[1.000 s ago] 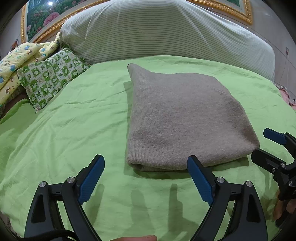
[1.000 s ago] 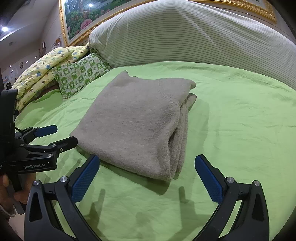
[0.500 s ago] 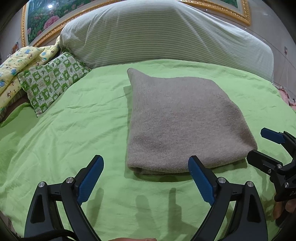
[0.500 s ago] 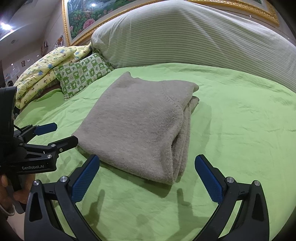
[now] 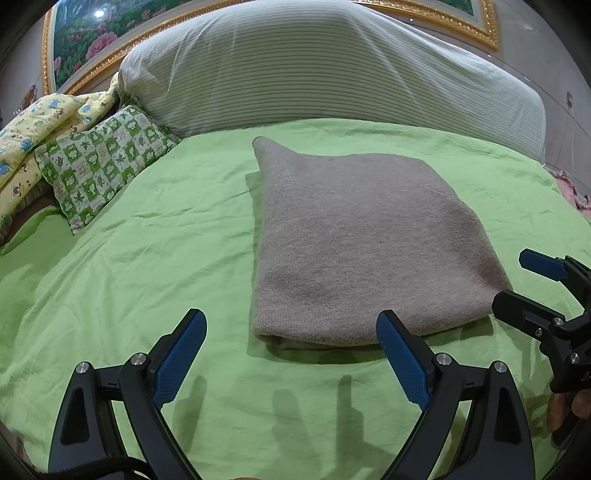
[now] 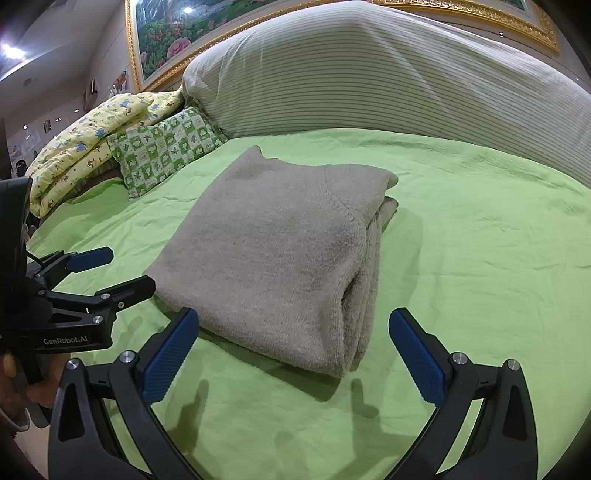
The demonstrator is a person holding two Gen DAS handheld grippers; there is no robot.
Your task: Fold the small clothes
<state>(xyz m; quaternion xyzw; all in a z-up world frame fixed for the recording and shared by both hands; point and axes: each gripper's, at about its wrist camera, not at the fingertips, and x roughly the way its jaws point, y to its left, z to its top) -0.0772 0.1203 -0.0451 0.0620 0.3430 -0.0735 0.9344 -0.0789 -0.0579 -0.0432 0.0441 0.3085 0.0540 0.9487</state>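
Note:
A grey-brown knitted garment (image 5: 362,236) lies folded into a flat rectangle on the green bed sheet (image 5: 147,266); it also shows in the right wrist view (image 6: 280,243), with stacked layers along its right edge. My left gripper (image 5: 291,354) is open and empty, just short of the garment's near edge. My right gripper (image 6: 295,350) is open and empty, in front of the garment's near right corner. Each gripper shows in the other's view, the right one (image 5: 517,280) and the left one (image 6: 110,273), both open beside the garment.
A large striped pillow (image 5: 314,70) lies across the head of the bed. A green patterned cushion (image 5: 103,162) and a yellow printed quilt (image 5: 26,133) sit at the far left. A gold-framed picture (image 6: 166,33) hangs behind.
Both grippers have drawn back slightly from the folded garment, staying open. The garment has not moved.

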